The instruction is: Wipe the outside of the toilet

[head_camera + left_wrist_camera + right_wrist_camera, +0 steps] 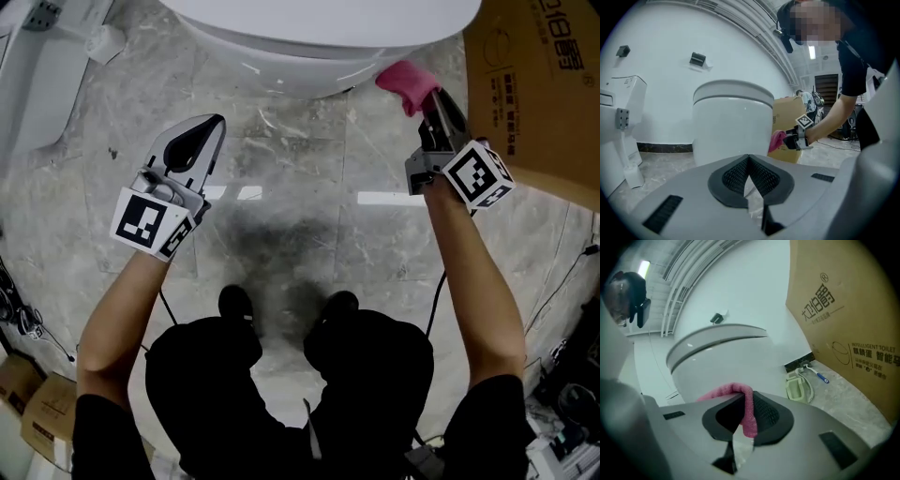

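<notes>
Your right claw [429, 103] is pinching the pink cloth [407, 82] beside the toilet [300, 52]; be pressing it flat, left claw [208, 131] idling closed.

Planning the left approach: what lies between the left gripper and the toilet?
Only bare marble floor between left gripper and toilet, shown in the head view.

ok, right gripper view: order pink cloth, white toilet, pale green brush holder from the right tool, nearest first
1. Pink fuzzy cloth, pinched in the right tool.
2. White ceramic toilet, straight ahead.
3. Pale green plastic brush holder, right, by the wall.
</notes>
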A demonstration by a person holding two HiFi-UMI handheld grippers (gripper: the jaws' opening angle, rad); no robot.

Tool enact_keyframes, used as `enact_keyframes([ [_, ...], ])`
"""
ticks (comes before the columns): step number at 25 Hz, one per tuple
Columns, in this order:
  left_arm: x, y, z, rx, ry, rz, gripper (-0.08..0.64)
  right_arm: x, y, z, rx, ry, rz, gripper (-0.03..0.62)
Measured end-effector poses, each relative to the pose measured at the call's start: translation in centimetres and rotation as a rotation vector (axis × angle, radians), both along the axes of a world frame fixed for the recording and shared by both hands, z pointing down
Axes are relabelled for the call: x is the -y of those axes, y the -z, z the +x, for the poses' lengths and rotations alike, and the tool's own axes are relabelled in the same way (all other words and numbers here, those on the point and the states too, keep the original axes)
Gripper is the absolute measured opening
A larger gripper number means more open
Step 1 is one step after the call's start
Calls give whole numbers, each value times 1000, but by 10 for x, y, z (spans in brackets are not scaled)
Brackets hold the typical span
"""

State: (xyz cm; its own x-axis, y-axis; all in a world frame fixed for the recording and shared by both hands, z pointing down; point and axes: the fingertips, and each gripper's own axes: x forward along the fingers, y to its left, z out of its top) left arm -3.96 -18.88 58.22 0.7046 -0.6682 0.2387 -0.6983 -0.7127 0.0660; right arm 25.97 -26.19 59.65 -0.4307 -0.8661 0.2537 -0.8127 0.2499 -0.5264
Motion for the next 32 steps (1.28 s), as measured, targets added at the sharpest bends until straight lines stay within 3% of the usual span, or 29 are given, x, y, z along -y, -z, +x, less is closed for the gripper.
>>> enact_keyframes([
  [7,-18,121,21,-21,6,-47,14,-73,120,-37,-30,123,25,60],
  [17,-64,350,33,-59,9,-23,14,-140,370,-81,-69,264,161,60],
  [26,-123,564,18,-135,-25,-8,14,-190,598,-108,-29,246,292,61],
  [32,-160,655,-7,-169,-62,7,14,-225,699,-142,-95,290,390,61],
])
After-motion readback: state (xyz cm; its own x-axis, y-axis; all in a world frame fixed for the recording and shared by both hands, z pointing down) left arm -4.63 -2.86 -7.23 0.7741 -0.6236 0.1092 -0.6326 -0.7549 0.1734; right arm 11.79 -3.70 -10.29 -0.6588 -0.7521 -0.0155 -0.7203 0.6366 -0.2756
